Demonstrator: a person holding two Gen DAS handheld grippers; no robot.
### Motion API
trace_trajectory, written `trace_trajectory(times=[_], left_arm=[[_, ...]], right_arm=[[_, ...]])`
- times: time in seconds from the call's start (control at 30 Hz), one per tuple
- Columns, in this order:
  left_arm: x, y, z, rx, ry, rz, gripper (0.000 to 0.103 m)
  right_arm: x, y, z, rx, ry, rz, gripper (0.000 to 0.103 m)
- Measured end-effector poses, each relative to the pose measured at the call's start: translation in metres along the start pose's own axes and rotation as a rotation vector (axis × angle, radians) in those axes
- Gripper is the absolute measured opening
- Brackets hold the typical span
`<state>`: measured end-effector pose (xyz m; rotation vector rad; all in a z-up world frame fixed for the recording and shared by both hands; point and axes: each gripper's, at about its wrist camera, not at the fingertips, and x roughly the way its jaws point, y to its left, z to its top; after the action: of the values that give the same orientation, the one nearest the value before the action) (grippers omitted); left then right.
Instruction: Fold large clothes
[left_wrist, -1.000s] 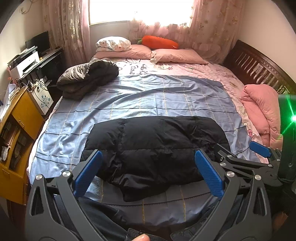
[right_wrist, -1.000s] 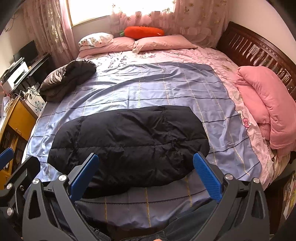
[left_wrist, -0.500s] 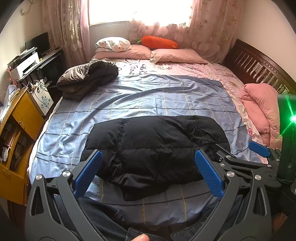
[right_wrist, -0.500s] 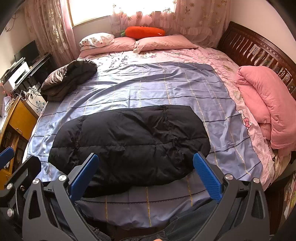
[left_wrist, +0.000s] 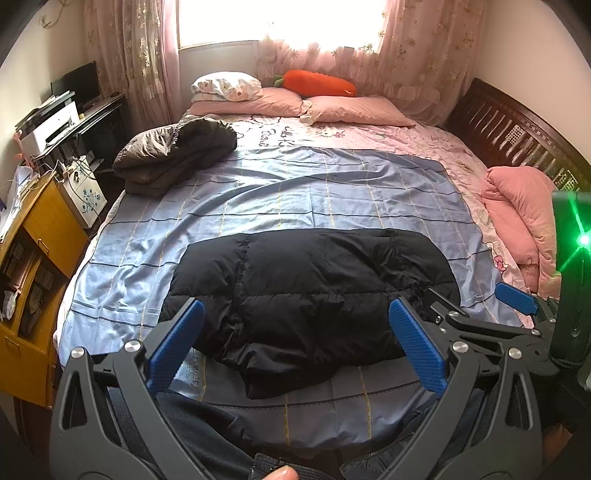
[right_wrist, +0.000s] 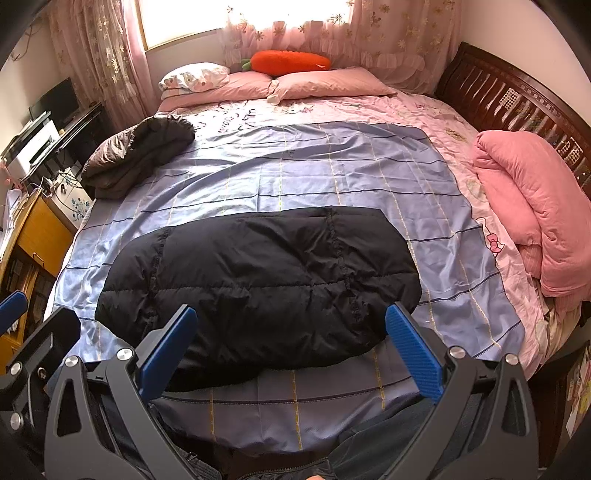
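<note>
A black puffer jacket (left_wrist: 310, 295) (right_wrist: 258, 280) lies folded into a wide flat bundle on the blue checked sheet (left_wrist: 295, 192) near the foot of the bed. My left gripper (left_wrist: 295, 339) hovers above the jacket's near edge, open, with nothing between its blue fingers (left_wrist: 177, 343). My right gripper (right_wrist: 290, 343) is held likewise over the near edge, open and empty. In the left wrist view the right gripper's frame (left_wrist: 491, 325) shows at the right, and the left one's frame (right_wrist: 33, 343) appears at the left in the right wrist view.
A folded grey-brown jacket (left_wrist: 173, 155) lies at the bed's left side. A pink quilt (right_wrist: 532, 218) is bundled at the right by the dark wooden bed frame (right_wrist: 509, 99). Pillows and an orange carrot cushion (left_wrist: 314, 81) sit at the far end. A yellow cabinet (left_wrist: 40, 266) stands left.
Both grippers have drawn back and up very slightly; the black jacket has not moved.
</note>
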<state>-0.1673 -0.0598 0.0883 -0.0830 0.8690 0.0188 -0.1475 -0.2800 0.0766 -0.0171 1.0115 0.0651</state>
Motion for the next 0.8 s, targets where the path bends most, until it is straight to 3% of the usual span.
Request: trace_trajectory(times=[0.8], left_arm=[[-0.0045,-0.0016,-0.0037,-0.005,-0.007,0.005,0.101]], right_arm=[[0.0001,0.0001,-0.0003,0.000,0.001,0.001,0.102]])
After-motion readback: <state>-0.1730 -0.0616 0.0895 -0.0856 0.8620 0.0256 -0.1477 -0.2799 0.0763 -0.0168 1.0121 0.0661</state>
